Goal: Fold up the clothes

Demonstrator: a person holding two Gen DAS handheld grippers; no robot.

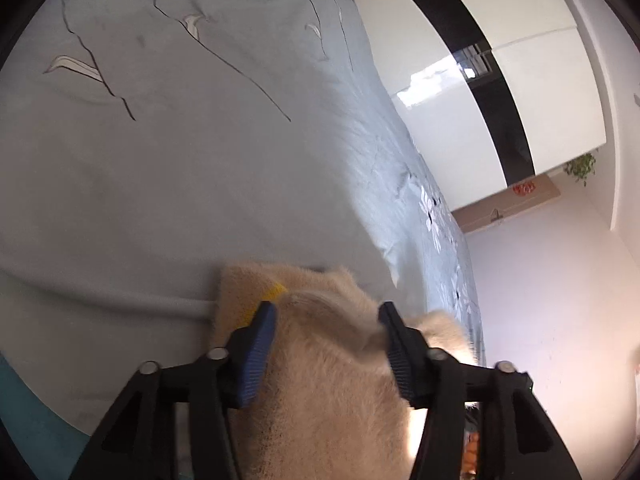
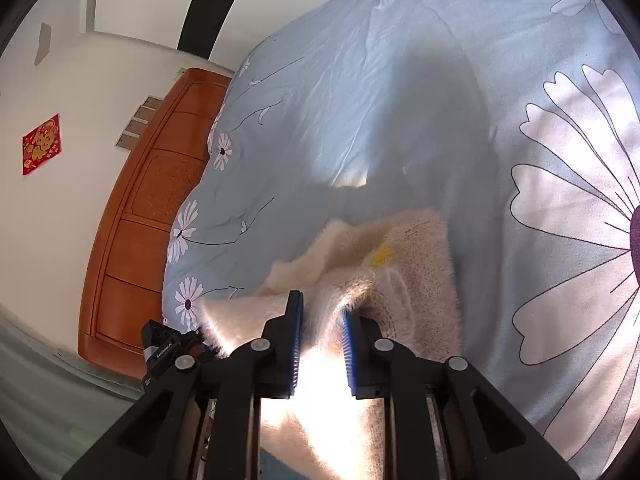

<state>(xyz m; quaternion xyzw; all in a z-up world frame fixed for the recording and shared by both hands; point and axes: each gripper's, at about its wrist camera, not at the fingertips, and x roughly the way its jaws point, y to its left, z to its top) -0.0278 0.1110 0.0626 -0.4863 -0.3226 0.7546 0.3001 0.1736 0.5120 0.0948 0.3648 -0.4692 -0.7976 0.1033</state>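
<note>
A cream fuzzy sweater (image 1: 328,344) with a small yellow tag (image 1: 274,292) lies bunched on the light blue flowered bed cover (image 1: 200,140). My left gripper (image 1: 326,316) straddles the sweater with its jaws wide apart, cloth bulging between the blue pads (image 1: 260,356). In the right wrist view the same sweater (image 2: 392,264) fills the lower middle. My right gripper (image 2: 320,312) has its jaws closer together with a fold of the sweater pinched between them. The left gripper's body (image 2: 168,352) shows at the sweater's left edge.
The bed cover (image 2: 400,100) spreads across most of both views. A brown wooden headboard (image 2: 152,200) stands to the left. White walls, a red paper decoration (image 2: 40,144) and a dark window frame (image 1: 480,60) lie beyond the bed.
</note>
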